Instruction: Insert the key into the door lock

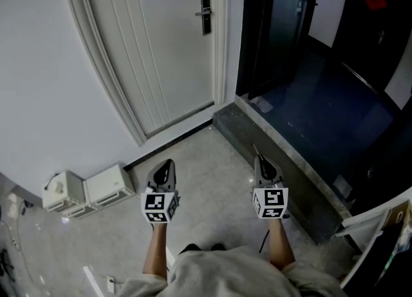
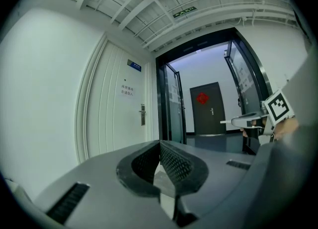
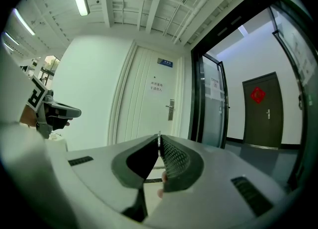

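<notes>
- Two white boxes [image 1: 87,192] are seen on the floor against the wall, at the far left.
- The left gripper [image 2: 160,144] is held level; its jaws are pressed together with nothing between them.
- The white door [image 1: 161,51] is shut, and the lock [image 1: 205,13] is set at its right edge, well ahead of both grippers.
- The right gripper [image 3: 159,142] is held level beside the left one, and its jaws are pinched on the key [image 3: 158,136].
- Only the key's thin tip is seen, sticking out past the jaw tips and pointed toward the door, well apart from the lock.
- A dark glass doorway [image 1: 302,44] is seen at the right.
</notes>
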A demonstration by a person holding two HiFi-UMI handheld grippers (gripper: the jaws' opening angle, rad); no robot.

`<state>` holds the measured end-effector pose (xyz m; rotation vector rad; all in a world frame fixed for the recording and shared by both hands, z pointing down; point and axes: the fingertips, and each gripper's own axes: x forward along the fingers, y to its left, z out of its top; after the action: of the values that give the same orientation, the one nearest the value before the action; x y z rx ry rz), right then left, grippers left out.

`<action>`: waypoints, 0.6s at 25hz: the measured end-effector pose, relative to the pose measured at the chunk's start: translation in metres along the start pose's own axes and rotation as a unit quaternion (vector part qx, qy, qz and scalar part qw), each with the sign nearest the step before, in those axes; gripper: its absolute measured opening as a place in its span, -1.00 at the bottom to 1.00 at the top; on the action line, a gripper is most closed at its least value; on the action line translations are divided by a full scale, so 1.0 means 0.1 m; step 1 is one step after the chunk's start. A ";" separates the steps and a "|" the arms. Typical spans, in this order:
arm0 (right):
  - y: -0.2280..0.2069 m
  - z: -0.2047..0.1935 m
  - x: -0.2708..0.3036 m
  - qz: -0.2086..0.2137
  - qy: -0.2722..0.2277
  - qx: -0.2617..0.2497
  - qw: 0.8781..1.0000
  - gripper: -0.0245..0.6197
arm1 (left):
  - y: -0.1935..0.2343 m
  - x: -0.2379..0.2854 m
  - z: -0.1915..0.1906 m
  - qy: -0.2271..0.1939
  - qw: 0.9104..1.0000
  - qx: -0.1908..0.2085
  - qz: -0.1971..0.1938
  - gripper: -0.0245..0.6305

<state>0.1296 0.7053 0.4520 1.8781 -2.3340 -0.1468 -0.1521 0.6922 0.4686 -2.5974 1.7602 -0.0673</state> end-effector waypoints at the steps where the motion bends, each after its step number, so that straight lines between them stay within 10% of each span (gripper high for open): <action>1: -0.03 -0.02 0.02 0.002 0.001 0.000 1.000 -0.83 | -0.03 0.02 -0.01 0.001 1.000 -0.001 0.001 -0.87; 15: -0.30 -0.22 0.64 0.011 0.012 -0.004 1.000 -0.83 | 0.02 0.71 -0.21 0.012 1.000 -0.007 0.003 -0.87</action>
<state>0.1493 0.6366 0.4720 1.8407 -2.3345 -0.1302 -0.1289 0.6260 0.4924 -2.6130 1.7817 -0.0874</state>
